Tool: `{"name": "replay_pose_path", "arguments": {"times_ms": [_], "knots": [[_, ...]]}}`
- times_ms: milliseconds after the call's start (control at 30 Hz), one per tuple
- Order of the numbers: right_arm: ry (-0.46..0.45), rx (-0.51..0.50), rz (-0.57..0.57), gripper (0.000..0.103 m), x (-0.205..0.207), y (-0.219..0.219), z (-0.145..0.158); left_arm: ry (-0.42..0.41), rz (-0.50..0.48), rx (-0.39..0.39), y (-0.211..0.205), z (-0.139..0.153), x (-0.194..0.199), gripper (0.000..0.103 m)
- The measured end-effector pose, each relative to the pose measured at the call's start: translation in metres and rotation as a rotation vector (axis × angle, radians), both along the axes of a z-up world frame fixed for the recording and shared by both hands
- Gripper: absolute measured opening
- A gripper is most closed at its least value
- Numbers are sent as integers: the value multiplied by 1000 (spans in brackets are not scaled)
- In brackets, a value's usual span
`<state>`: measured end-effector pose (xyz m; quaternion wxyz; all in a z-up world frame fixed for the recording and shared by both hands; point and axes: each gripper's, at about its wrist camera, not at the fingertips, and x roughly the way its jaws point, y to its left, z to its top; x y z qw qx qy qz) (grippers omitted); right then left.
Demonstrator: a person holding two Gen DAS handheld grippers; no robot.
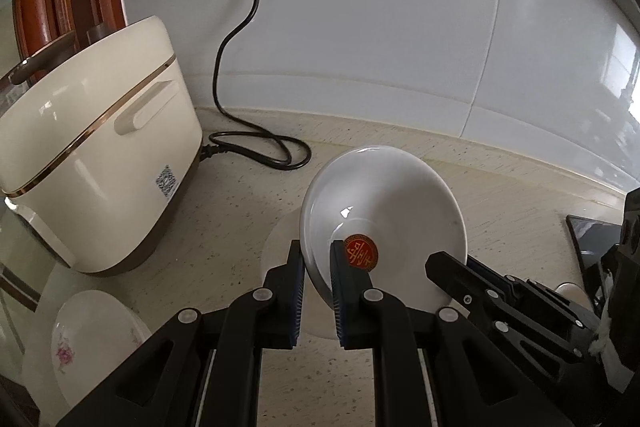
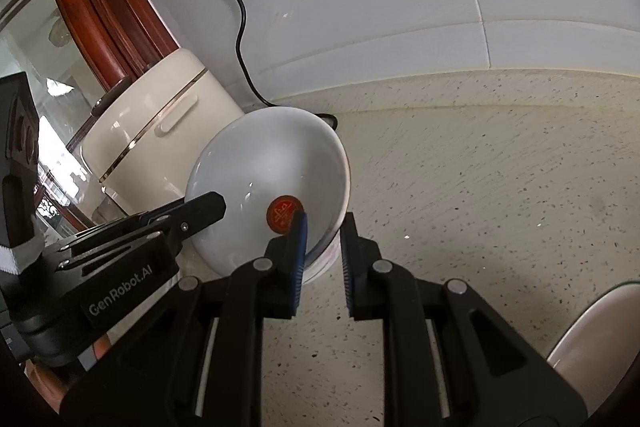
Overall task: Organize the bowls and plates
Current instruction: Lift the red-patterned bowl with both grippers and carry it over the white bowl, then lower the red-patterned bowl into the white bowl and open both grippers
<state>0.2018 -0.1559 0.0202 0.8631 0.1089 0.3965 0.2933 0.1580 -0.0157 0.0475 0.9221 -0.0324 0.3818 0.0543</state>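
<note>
A white bowl (image 1: pixel 384 195) with a round red sticker (image 1: pixel 361 252) inside hangs tilted above the speckled counter, its inside facing both cameras. My left gripper (image 1: pixel 316 247) is shut on its near rim. My right gripper (image 1: pixel 436 263) comes in from the right and pinches the rim on that side. In the right wrist view the same bowl (image 2: pixel 272 155) has its rim between the pads of my right gripper (image 2: pixel 324 223), which is shut on it, and my left gripper (image 2: pixel 212 205) reaches in from the left. A pale round dish (image 1: pixel 276 251) lies just under the bowl.
A cream rice cooker (image 1: pixel 100 147) stands at the left against the tiled wall, with its black cord (image 1: pixel 256 147) coiled on the counter (image 2: pixel 480 187). A floral dish (image 1: pixel 92 343) sits at the lower left. A dark flat object (image 1: pixel 592 239) lies at the right. Another pale dish (image 2: pixel 600 339) is at the lower right.
</note>
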Motion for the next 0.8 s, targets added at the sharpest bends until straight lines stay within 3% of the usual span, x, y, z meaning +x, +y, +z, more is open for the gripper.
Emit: {"name": "replay_pose_path", "arguments": {"times_ms": [433, 800], "knots": [[-38, -100, 7, 24, 1, 25, -5, 78, 21, -25, 10, -14, 7, 13], [-117, -194, 14, 33, -7, 38, -5, 165, 37, -115, 22, -28, 17, 15]]}}
